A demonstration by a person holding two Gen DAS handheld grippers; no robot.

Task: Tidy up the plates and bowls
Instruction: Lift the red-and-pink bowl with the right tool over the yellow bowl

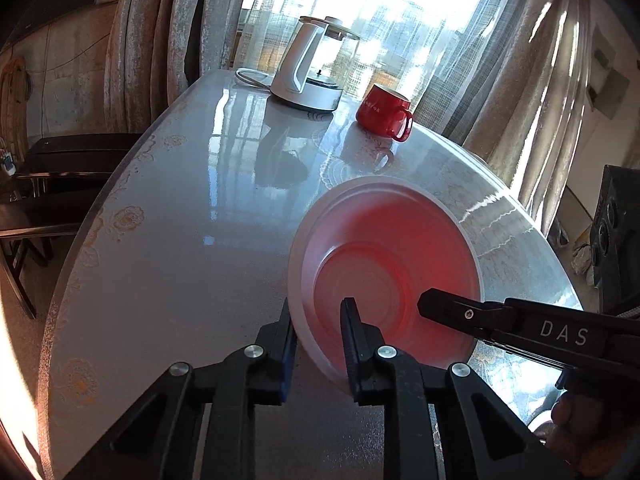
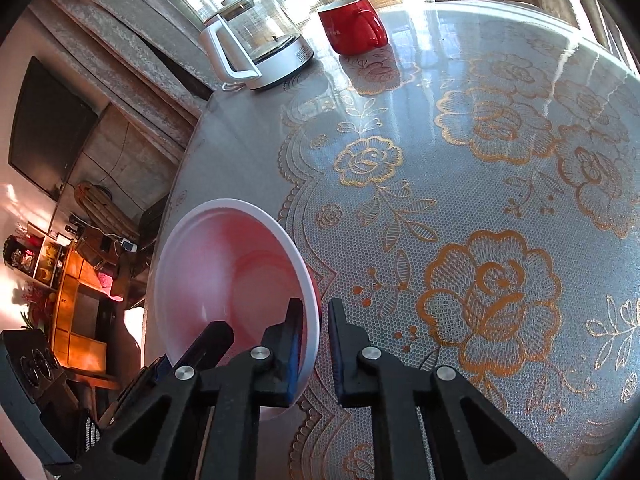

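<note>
A bowl, white-rimmed with a reddish glow inside, is over the near part of the round table and tilts toward the camera. My left gripper is shut on its near rim, with one finger outside the wall and one inside. From the right, a finger of my right gripper reaches into the bowl. In the right wrist view the same bowl is at the lower left, and my right gripper is shut on its right rim. A left gripper finger shows at the bowl's near edge.
A white and glass kettle and a red mug stand at the table's far side. A lace cloth with gold flowers covers the glossy top. Dark furniture is at the left and a black speaker at the right.
</note>
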